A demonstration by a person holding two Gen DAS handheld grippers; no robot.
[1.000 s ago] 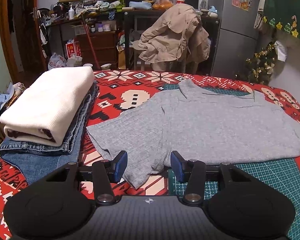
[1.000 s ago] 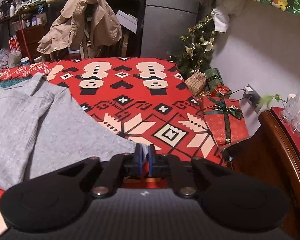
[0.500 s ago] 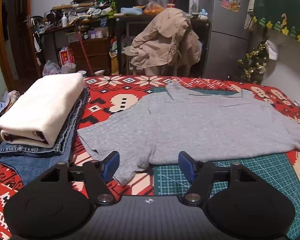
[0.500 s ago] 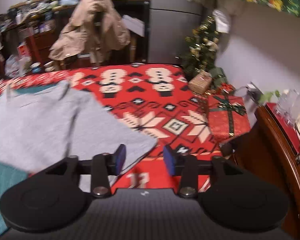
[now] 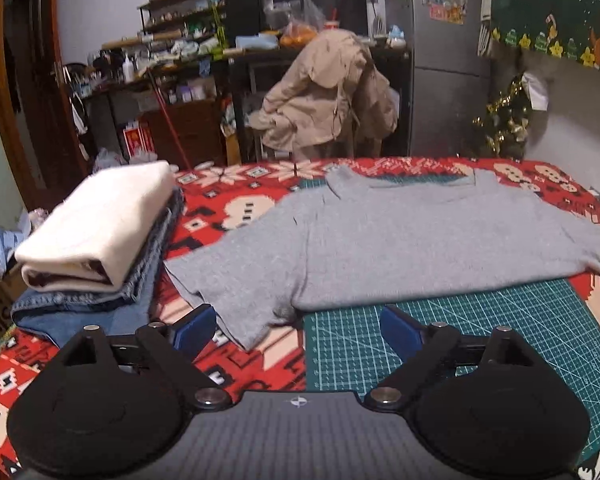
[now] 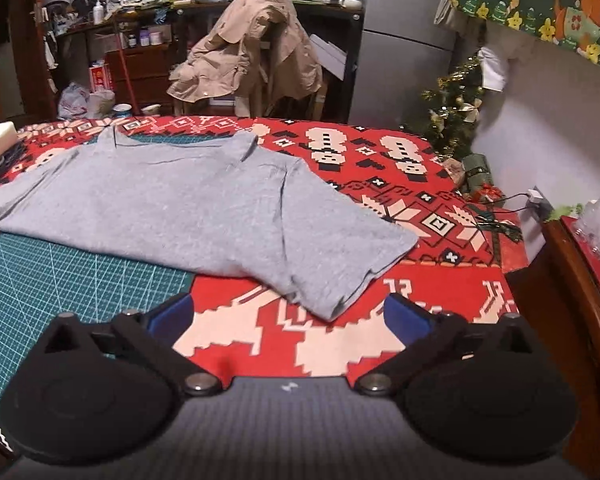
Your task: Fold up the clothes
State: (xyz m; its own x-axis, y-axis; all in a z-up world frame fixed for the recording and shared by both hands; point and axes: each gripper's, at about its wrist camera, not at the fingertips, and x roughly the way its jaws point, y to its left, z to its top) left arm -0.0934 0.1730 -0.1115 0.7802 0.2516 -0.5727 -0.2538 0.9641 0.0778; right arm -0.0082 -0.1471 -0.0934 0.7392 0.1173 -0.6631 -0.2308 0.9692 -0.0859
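A grey short-sleeved shirt (image 5: 400,240) lies flat across the red patterned cloth, collar at the far side, folded in half so its lower edge rests on the green cutting mat (image 5: 460,336). My left gripper (image 5: 298,326) is open, just short of the shirt's left sleeve tip, touching nothing. In the right wrist view the same grey shirt (image 6: 172,208) spreads out ahead, and my right gripper (image 6: 288,316) is open with the right sleeve's tip between and just beyond its fingers, not pinched.
A folded cream sweater (image 5: 100,224) sits on folded blue jeans (image 5: 96,304) at the left. A tan coat on a chair (image 5: 328,92) stands behind the table. Wrapped gifts (image 6: 476,176), a small Christmas tree (image 6: 456,112) and a wooden side table (image 6: 580,272) are to the right.
Both grippers have pulled back from the shirt and opened wide. The right one, shut on the sleeve edge a second ago, has let it go; the sleeve now lies flat.
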